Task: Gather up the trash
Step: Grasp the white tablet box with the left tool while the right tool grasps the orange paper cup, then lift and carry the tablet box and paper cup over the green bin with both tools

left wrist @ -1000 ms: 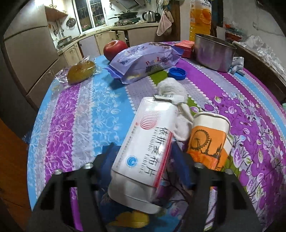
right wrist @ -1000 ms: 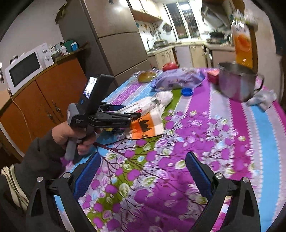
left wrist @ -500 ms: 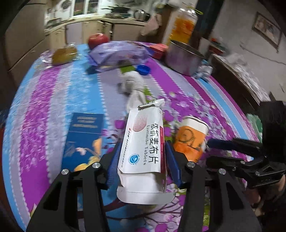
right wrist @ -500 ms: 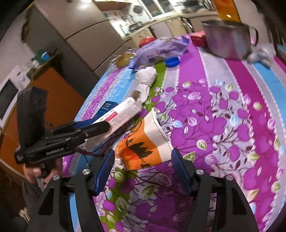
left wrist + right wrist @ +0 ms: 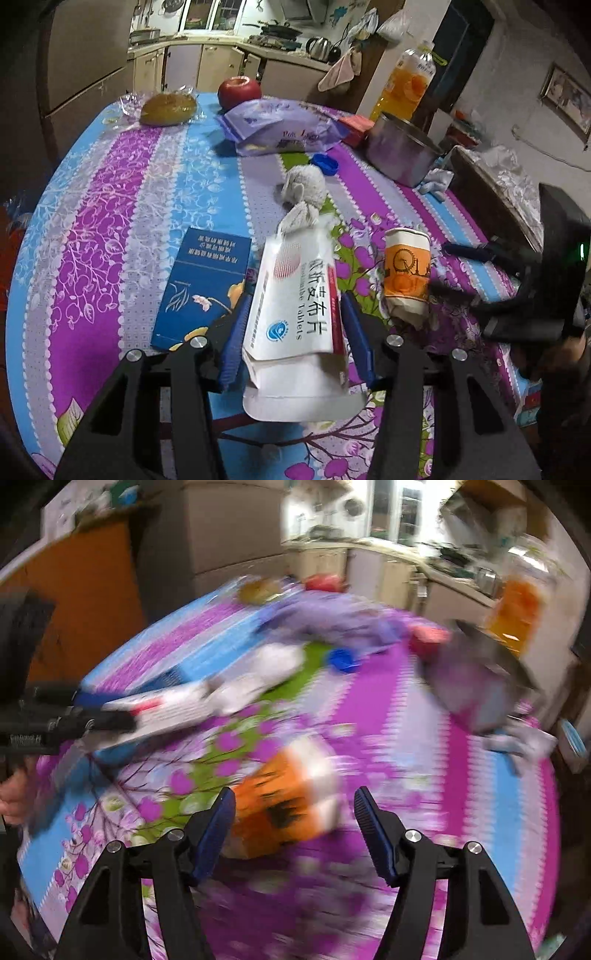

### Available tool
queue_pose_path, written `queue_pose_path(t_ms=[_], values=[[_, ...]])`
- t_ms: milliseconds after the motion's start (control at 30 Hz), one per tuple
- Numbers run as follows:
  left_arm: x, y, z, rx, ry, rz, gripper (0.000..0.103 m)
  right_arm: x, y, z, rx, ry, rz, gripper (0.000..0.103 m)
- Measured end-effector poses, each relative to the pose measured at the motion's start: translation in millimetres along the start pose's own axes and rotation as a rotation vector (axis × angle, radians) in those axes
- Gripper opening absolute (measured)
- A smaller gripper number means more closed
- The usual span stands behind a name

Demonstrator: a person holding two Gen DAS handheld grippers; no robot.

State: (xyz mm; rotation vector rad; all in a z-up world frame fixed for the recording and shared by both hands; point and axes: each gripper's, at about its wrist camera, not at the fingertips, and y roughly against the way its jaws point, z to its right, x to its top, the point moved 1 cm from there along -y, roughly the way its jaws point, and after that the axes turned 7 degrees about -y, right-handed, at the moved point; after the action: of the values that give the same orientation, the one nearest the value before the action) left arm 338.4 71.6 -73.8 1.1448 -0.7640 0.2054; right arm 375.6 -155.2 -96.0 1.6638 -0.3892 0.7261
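Left gripper [image 5: 293, 332] is clamped on the white box [image 5: 295, 321], lifted off the table [image 5: 110, 206]. Right gripper [image 5: 293, 825] jaws sit wide apart around the orange cup [image 5: 291, 801], blurry.

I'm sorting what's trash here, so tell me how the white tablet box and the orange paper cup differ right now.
The white tablet box is flat, torn open and lifted off the table, clamped in the left gripper. The orange paper cup is round and crumpled at one end; the right gripper is open around it, and motion blur hides any contact. The box has writing, the cup a skyline drawing. Both look like empty paper packaging.
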Motion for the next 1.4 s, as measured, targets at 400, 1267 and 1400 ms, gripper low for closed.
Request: queue_pose_path(t_ms=[400,1267,1400], values=[[-4.0,-20.4,8.4,0.042,-0.006,-0.03,0.047,-33.2,-18.1,12.8,0.102,-0.487,0.013,0.074],[-14.6,-19.9,49.6,0.202,-0.037,0.037,0.043,-39.6,26.9,-21.8,-0.01,-0.204,0.21,0.029],[-17.1,11.4,66.9,0.25,-0.009,0.149,0.043,-48.7,72.9,-31.9,-0.074,-0.121,0.339,0.029]])
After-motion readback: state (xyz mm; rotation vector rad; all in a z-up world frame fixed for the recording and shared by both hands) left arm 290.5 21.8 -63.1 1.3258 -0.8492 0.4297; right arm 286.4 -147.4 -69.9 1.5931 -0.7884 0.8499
